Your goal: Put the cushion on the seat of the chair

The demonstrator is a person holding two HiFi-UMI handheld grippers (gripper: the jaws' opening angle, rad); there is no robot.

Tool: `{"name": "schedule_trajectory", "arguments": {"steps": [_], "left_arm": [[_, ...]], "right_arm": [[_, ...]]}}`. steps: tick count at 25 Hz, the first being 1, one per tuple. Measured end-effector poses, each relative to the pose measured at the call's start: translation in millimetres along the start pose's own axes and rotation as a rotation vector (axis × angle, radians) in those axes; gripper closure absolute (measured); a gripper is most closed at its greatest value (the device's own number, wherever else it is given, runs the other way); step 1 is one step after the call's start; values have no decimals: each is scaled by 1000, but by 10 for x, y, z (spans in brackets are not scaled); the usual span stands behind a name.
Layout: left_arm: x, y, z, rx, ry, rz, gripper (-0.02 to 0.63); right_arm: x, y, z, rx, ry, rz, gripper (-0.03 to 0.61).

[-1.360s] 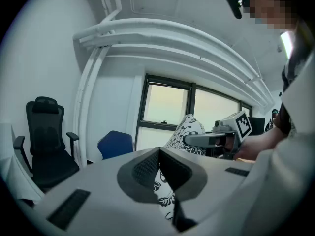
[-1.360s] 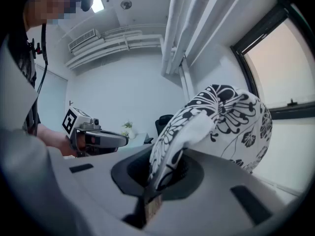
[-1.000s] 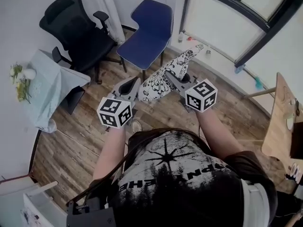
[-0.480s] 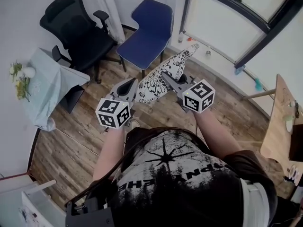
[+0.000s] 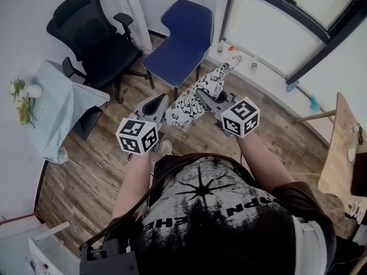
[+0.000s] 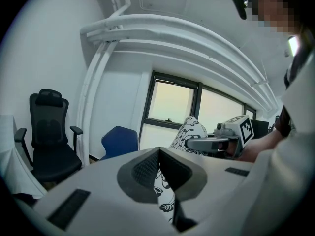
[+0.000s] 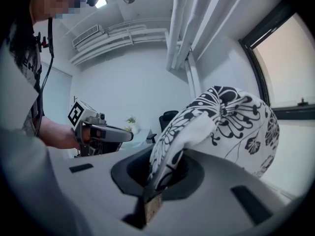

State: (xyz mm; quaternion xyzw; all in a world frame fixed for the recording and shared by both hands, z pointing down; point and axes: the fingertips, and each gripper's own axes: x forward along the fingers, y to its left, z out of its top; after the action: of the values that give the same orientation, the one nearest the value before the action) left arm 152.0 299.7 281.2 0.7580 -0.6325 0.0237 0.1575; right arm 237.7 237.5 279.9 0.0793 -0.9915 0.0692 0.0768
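Note:
A white cushion with a black floral print hangs in the air between my two grippers, tilted up toward the window. My left gripper is shut on its lower corner; in the left gripper view printed fabric shows under the closed jaws. On the cushion's upper edge my right gripper is shut, with the fabric bunched into its jaws. The blue chair stands just beyond the cushion, its seat bare.
A black office chair stands left of the blue one. A small table under a pale cloth with flowers is at the far left. A wooden desk is at the right. The window wall runs behind.
Both grippers and the cushion have shifted slightly together toward the blue chair. Both holds look the same.

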Motion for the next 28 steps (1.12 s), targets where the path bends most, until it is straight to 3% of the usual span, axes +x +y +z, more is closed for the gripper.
{"name": "schedule_trajectory", "arguments": {"steps": [14, 21, 28], "left_arm": [[449, 1079, 112, -43, 57, -138, 600], [528, 1345, 122, 1, 112, -202, 600], [552, 1816, 215, -35, 113, -272, 600]], "right_arm": [[1052, -315, 126, -75, 76, -117, 548], [1363, -323, 100, -40, 77, -164, 548], [1828, -307, 108, -23, 75, -220, 548]]}}
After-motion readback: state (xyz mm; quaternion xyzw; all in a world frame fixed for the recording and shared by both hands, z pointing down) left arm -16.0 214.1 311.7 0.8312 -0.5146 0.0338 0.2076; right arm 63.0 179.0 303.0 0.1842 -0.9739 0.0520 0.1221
